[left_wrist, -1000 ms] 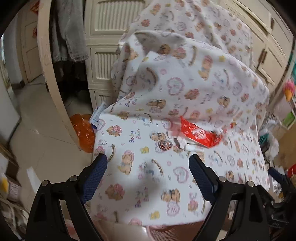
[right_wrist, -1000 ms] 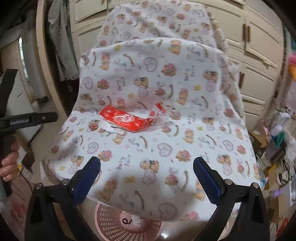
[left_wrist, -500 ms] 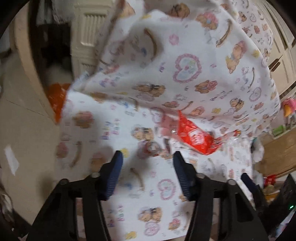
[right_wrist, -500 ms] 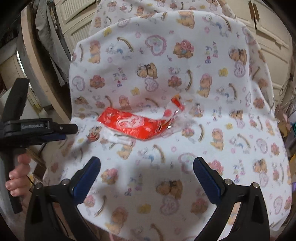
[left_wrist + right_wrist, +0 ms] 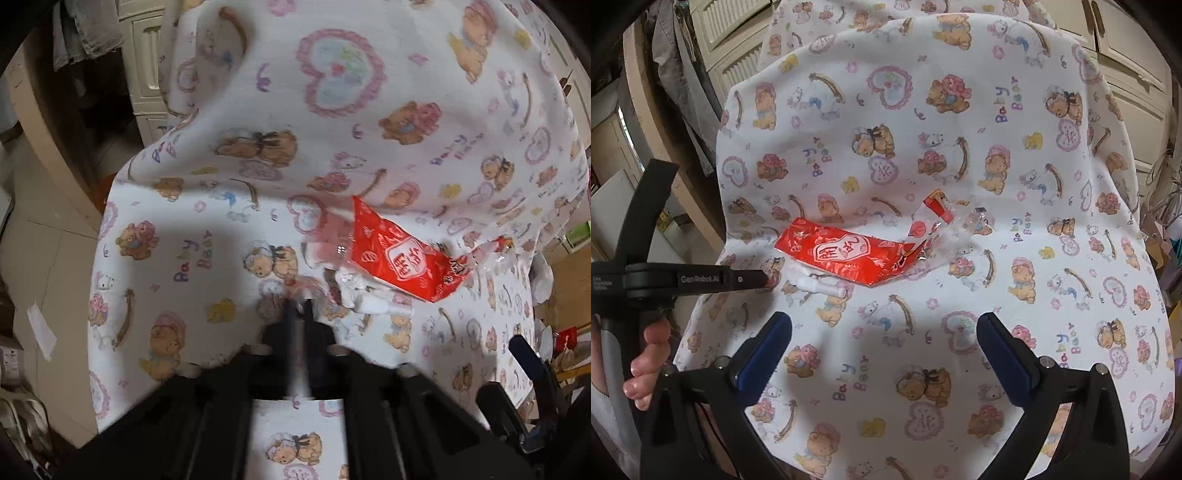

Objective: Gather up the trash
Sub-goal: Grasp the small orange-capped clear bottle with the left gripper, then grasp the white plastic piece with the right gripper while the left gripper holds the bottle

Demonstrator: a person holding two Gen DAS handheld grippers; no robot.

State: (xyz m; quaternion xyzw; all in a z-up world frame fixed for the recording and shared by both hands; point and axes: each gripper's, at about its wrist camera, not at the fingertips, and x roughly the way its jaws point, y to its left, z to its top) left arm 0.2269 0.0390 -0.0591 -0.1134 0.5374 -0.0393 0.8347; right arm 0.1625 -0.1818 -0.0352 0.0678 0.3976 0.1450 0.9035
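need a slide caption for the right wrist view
Open right tongs hover over a red wrapper on a bear-print cloth; shut left tongs reach its edge.

wrapper (image 5: pixel 846 254) on draped cloth (image 5: pixel 960 122), small tube (image 5: pixel 820 286) just before it, cupboards (image 5: pixel 1126 74) behind

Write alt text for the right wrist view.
A red wrapper with clear plastic at one end lies on a bear-print cloth. The right hand-held gripper is open in front of it; the left hand-held gripper, shut, reaches in beside a small white piece.
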